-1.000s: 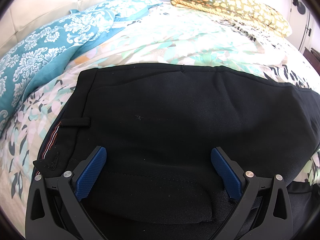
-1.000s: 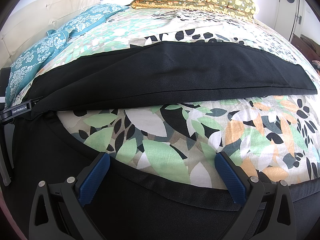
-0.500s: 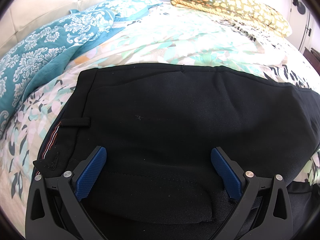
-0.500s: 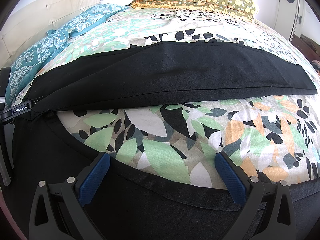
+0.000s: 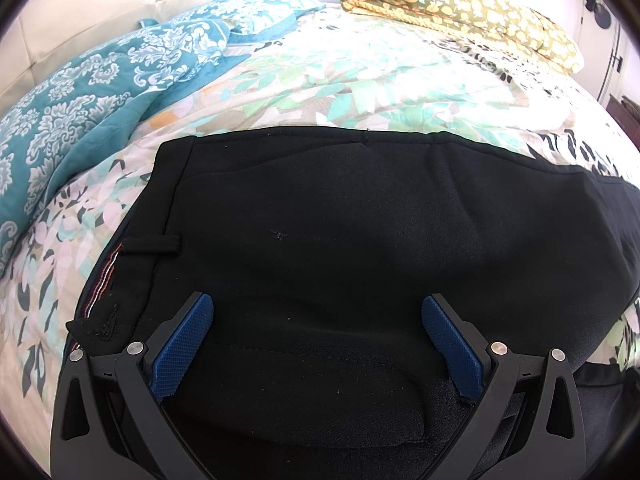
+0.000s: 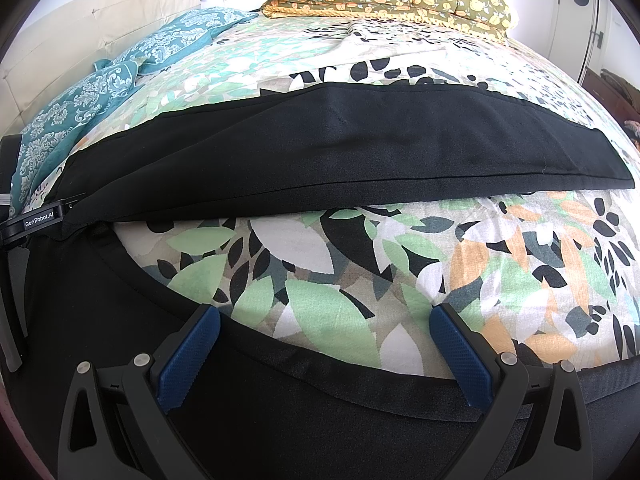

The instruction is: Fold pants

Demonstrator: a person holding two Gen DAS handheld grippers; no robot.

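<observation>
With the jaws of both the left gripper [image 5: 316,344] and right gripper [image 6: 324,352] held wide, the near leg's edge of the black pants [image 6: 360,152] should be pinched squarely, then laid evenly onto the far leg.

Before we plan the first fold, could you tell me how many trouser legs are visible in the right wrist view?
2. One leg lies flat across the bed's middle; the other leg crosses the near edge beneath the open right gripper.
</observation>
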